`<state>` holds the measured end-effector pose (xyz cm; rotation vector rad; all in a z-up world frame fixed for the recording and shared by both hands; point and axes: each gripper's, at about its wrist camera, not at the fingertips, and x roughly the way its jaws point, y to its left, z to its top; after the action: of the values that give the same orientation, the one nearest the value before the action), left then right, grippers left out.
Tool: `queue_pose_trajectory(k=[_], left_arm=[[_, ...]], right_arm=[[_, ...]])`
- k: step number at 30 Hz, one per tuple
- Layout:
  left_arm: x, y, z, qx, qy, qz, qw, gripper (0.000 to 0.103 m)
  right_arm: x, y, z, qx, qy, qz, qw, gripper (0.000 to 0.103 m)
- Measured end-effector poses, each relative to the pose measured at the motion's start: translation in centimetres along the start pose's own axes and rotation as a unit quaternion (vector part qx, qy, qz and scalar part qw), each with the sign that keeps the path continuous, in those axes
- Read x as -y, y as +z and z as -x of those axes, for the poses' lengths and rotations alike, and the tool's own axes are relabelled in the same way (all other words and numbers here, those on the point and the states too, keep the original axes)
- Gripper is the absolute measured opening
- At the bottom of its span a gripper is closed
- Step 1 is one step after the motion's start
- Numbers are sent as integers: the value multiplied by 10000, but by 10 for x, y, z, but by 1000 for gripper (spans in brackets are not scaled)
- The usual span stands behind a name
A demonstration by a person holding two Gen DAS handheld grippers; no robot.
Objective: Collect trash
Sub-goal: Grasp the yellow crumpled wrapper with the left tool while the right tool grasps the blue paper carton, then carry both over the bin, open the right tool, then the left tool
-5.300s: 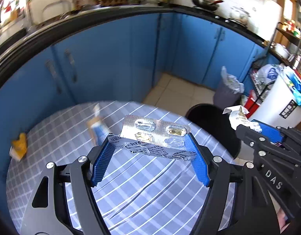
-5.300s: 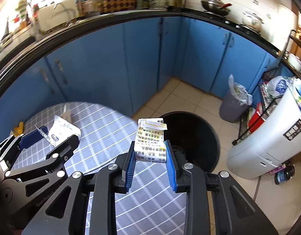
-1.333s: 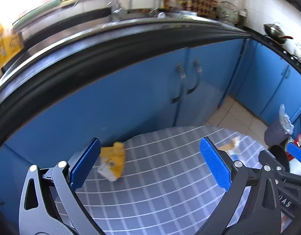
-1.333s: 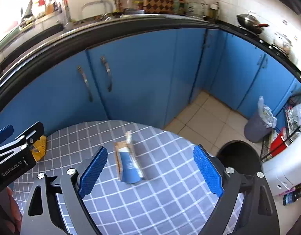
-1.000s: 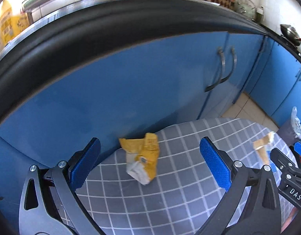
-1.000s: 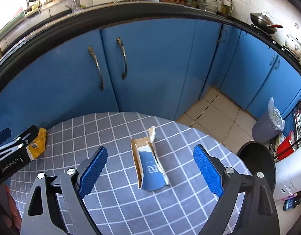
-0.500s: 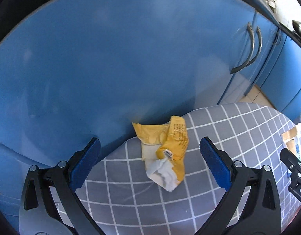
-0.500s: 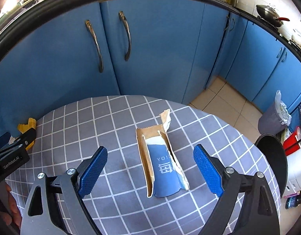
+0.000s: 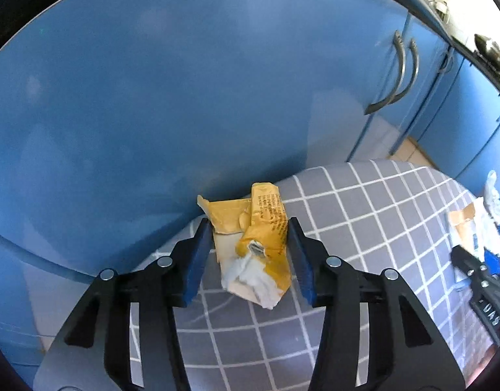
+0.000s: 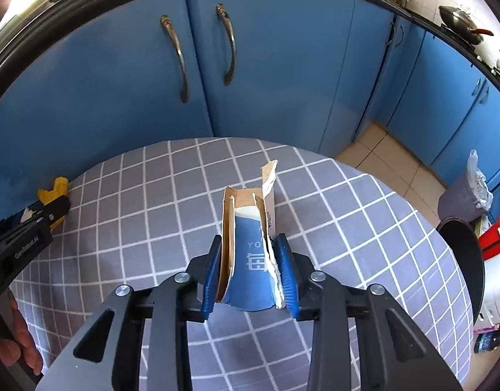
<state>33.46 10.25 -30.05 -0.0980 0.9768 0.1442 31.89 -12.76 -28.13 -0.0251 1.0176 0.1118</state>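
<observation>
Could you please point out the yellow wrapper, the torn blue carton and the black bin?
yellow wrapper (image 9: 266,224), left wrist view, printed yellow face.
torn blue carton (image 10: 250,260), right wrist view, blue front panel.
black bin (image 10: 463,247), right wrist view, dark opening.

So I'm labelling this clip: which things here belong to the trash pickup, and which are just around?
Part of the job:
- yellow wrapper, between the left gripper jaws
- torn blue carton, clamped by the right gripper
- black bin beside the table

Just around:
- checked table
- blue cabinets
- grey bin with liner
- wok on the counter
</observation>
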Motion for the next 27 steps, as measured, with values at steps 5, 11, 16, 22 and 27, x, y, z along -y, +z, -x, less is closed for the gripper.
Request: queue_pose_trajectory(k=[5,11,16,22,27], left_arm=[[4,-8,21,6,-65,13,10000,47],[12,-23,49,26,-137,-109,9998,47],[20,-38,83,99,-213,-246,9994,47],[35,-56,119,176,-340,-455,9982,47],[41,-75,152,218,-418,-646,9968,47]], right_arm=[[-2,-13,19,18,-51,57,10000,31],[4,-28,50,54,-127,15,9999,31],[9,-43,81,110,-185,-4,9998,31],[26,-58,118,184,-276,-32,9994,32],[44,-73,151,257,-381,-138,9988,32]])
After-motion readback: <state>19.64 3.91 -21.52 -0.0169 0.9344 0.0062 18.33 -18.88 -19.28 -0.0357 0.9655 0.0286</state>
